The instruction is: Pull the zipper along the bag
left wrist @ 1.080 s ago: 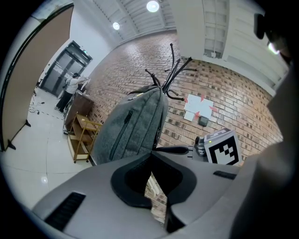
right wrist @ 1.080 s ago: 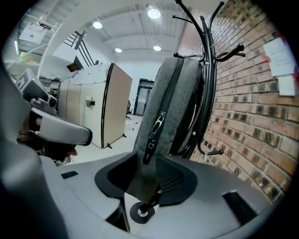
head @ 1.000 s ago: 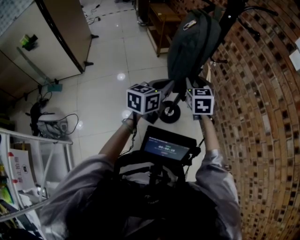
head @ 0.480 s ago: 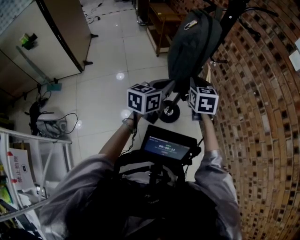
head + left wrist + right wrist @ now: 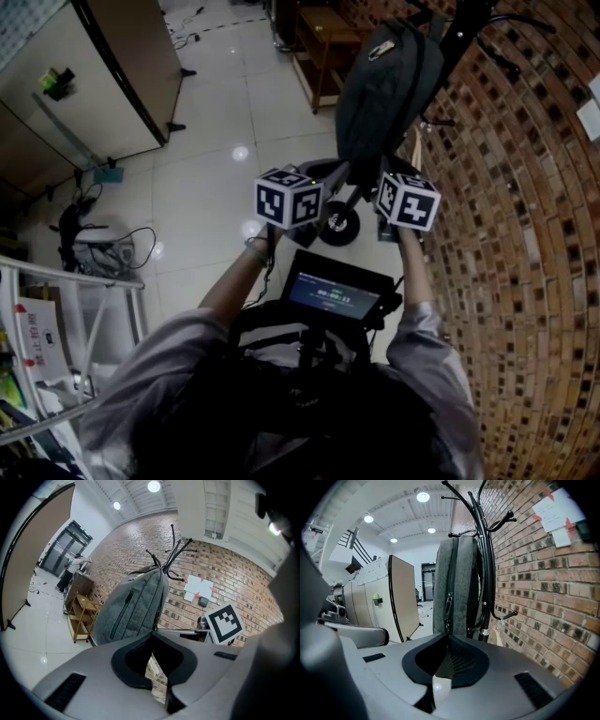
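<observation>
Soft grey bag (image 5: 136,604) on thin black rack (image 5: 489,604) — left tongs (image 5: 153,632) shut, right tongs (image 5: 447,635) just closed under zipper pull (image 5: 448,604), nothing clearly caught.

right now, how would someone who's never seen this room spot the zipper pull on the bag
Find the brick wall; against it stands a black coat stand with a grey backpack hanging from it. A dark zipper line runs down the bag's narrow side, and the zipper pull is the small pale tab hanging loose on that line, unlike the grey fabric around it.
</observation>
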Available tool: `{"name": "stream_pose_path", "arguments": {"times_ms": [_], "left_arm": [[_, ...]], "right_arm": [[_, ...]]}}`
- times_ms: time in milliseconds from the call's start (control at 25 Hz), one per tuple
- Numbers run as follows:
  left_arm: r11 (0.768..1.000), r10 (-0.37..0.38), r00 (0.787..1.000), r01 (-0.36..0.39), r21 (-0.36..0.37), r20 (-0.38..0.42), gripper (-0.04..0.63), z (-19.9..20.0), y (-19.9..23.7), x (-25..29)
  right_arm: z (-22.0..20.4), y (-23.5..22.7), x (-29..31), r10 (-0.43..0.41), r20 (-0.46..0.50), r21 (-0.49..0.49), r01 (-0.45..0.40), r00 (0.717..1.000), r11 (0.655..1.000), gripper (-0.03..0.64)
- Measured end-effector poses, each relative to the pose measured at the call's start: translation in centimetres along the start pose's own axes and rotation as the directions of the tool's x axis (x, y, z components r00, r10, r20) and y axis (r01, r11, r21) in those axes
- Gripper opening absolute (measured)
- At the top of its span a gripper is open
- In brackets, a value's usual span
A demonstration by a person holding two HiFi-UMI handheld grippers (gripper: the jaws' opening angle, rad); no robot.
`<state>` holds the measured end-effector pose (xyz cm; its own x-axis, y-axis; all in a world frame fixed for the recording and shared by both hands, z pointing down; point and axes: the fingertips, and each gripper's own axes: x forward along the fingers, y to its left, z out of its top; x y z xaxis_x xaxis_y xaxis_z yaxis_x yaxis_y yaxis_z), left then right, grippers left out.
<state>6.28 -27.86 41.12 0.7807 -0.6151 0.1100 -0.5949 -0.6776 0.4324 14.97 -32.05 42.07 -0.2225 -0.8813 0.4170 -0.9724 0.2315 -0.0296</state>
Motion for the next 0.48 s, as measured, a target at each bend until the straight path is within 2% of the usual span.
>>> {"name": "stream_pose_path", "arguments": {"times_ms": [120, 200, 280, 480], "left_arm": [[1.0, -0.002, 1.0, 0.002, 0.0, 0.001, 0.003, 0.0, 0.0, 0.0], [1.0, -0.001, 1.0, 0.001, -0.001, 0.003, 0.003, 0.1, 0.1, 0.0], [1.0, 0.0, 1.0, 0.0, -0.003, 0.005, 0.003, 0.1, 0.2, 0.0], [1.0, -0.004, 1.0, 0.004, -0.007, 0.01, 0.003, 0.3, 0.2, 0.2]], "right_arm": [[0.3, 0.2, -0.1, 0.074, 0.018, 0.126, -0.076, 0.997, 0.989, 0.008], [0.7, 0.4, -0.4, 0.142, 0.042, 0.261, -0.148, 0.989, 0.954, 0.006], [1.2, 0.7, -0.6, 0.19, 0.065, 0.355, -0.201, 0.98, 0.913, 0.006], [2.2, 1.1, -0.6, 0.223, 0.099, 0.43, -0.244, 0.97, 0.869, 0.006]]}}
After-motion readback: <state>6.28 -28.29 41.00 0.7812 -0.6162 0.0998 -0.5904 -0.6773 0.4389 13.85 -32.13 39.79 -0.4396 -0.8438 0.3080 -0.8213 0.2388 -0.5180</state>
